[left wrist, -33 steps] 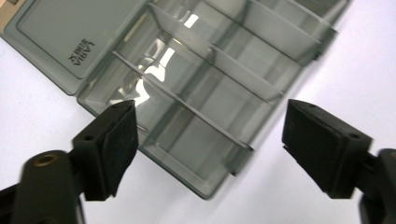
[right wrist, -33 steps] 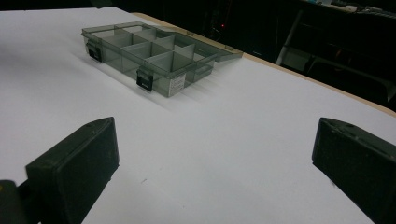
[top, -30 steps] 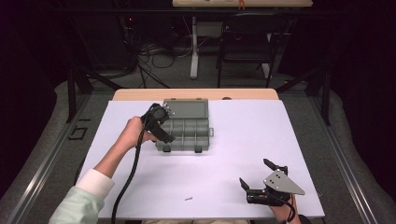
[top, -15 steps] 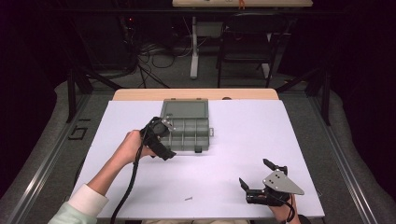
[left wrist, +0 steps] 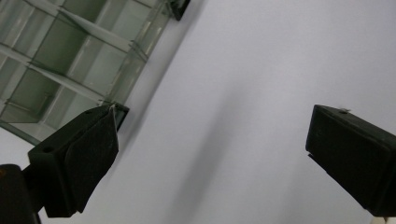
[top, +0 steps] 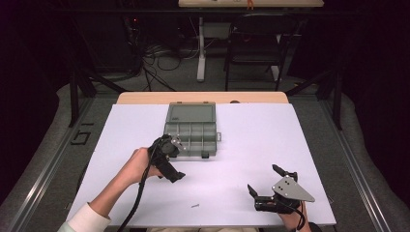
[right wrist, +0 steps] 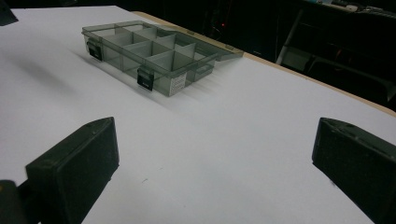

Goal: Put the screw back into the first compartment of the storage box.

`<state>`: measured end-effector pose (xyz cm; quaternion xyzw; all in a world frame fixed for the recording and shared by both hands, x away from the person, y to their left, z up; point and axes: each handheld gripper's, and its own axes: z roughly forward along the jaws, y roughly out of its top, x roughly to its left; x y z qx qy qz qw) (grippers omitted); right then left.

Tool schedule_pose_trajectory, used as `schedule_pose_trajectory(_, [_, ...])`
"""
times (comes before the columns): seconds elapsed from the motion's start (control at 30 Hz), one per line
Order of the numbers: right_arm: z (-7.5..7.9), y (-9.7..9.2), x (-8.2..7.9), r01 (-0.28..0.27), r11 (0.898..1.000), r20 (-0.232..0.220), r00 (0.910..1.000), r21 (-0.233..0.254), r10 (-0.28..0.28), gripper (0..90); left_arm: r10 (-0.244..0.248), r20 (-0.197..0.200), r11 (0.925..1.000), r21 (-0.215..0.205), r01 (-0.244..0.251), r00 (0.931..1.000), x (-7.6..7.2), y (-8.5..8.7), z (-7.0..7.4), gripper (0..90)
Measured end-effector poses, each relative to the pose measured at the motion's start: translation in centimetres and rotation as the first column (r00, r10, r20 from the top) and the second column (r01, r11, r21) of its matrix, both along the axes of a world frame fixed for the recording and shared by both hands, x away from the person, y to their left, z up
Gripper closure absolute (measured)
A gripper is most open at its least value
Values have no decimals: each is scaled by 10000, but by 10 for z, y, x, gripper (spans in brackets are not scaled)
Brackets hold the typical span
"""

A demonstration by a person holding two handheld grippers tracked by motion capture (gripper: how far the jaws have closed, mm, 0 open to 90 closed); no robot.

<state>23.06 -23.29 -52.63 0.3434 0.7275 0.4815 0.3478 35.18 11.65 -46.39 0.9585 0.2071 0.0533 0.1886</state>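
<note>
Translucent grey plastic compartment box (top: 192, 130), lid open, at table's 12 o'clock; left gripper (top: 170, 162) and right gripper (top: 265, 182) both with jaws apart, holding nothing.

Your high view looks forward and down over the whole white-topped table (top: 251, 145). Your left gripper view sits really close, aimed steeply down at the white surface, catching a corner of the smoky clear plastic compartment box (left wrist: 70, 60). Your right gripper view rides low, looking across the tabletop at that same box (right wrist: 154, 56) from farther off.
</note>
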Motion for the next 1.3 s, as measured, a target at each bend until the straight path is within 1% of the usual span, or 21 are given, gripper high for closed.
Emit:
schedule_pose_trajectory(0.13, [0, 0, 0, 13, 10000, -4, 10000, -3, -13, 0, -239, -35, 9997, 19, 239, 9997, -11, -5, -2, 16])
schedule_pose_trajectory(0.23, [0, 0, 0, 9, 10000, -9, 10000, -6, -9, 0, -421, 20, 9991, 96, 421, 9991, -19, -9, -5, 5])
schedule_pose_trajectory(0.4, [0, 0, 0, 5, 10000, -9, 10000, -12, -5, 0, -673, -144, 9977, 100, 674, 9976, -30, -15, -10, 1])
schedule_pose_trajectory(0.47, [0, 0, 0, 0, 10000, -15, 10000, -7, 0, 0, -741, -140, 9970, 212, 744, 9972, -33, -18, -12, 1])
schedule_pose_trajectory(0.57, [0, 0, 0, 4, 10000, -7, 10000, -13, -5, 0, -829, -195, 9965, 123, 831, 9964, -38, -21, -15, 1])
schedule_pose_trajectory(0.67, [0, 0, 0, 2, 10000, -11, 10000, -17, -2, 0, -987, -158, 9951, 86, 988, 9950, -41, -24, -18, 0])
schedule_pose_trajectory(0.7, [0, 0, 0, -1, 10000, -12, 10000, -12, 1, 0, -959, -174, 9953, 86, 961, 9952, -43, -26, -19, 0])
schedule_pose_trajectory(0.73, [0, 0, 0, -3, 10000, -10, 10000, -15, 3, 0, -1053, -216, 9943, 159, 1057, 9942, -44, -27, -21, 0])
schedule_pose_trajectory(0.77, [0, 0, 0, -6, 10000, 3, 10000, -21, 6, 0, -1069, -247, 9941, 136, 1072, 9940, -45, -28, -23, 0])
schedule_pose_trajectory(0.8, [0, 0, 0, -4, 10000, -5, 10000, -12, 4, 0, -1156, -252, 9930, 235, 1162, 9930, -46, -30, -24, 0])
schedule_pose_trajectory(0.83, [0, 0, 0, 3, 10000, -6, 10000, -17, -3, 0, -1127, -336, 9933, 209, 1135, 9931, -47, -31, -27, 0])
schedule_pose_trajectory(0.87, [0, 0, 0, 9, 10000, -25, 10000, -42, -10, 0, -1205, -347, 9923, 259, 1214, 9921, -48, -33, -28, 0])
schedule_pose_trajectory(0.93, [0, 0, 0, -6, 10000, -6, 10000, -21, 6, 0, -1304, -412, 9911, 231, 1315, 9906, -50, -35, -32, 7])
schedule_pose_trajectory(0.97, [0, 0, 0, -11, 10000, -3, 10000, -34, 11, 0, -1379, -509, 9902, 156, 1389, 9891, -50, -36, -34, 25])
schedule_pose_trajectory(1.07, [0, 0, 0, -15, 10000, 4, 10000, -23, 15, 0, -1524, -628, 9880, 142, 1536, 9863, -53, -39, -40, 99])
schedule_pose_trajectory(1.17, [0, 0, 0, -19, 10000, 8, 10000, -37, 19, 0, -1626, -758, 9861, 224, 1647, 9838, -56, -43, -46, 203])
schedule_pose_trajectory(1.23, [0, 0, 0, -25, 10000, 3, 10000, -48, 25, 0, -1741, -844, 9840, 228, 1766, 9811, -58, -45, -49, 298])
schedule_pose_trajectory(1.27, [0, 0, 0, -16, 10000, 4, 10000, -40, 16, 0, -1826, -906, 9824, 240, 1854, 9790, -59, -46, -50, 340])
schedule_pose_trajectory(1.3, [0, 0, 0, -21, 10000, 4, 10000, -28, 21, 0, -2056, -951, 9775, 283, 2091, 9740, -59, -47, -51, 383])
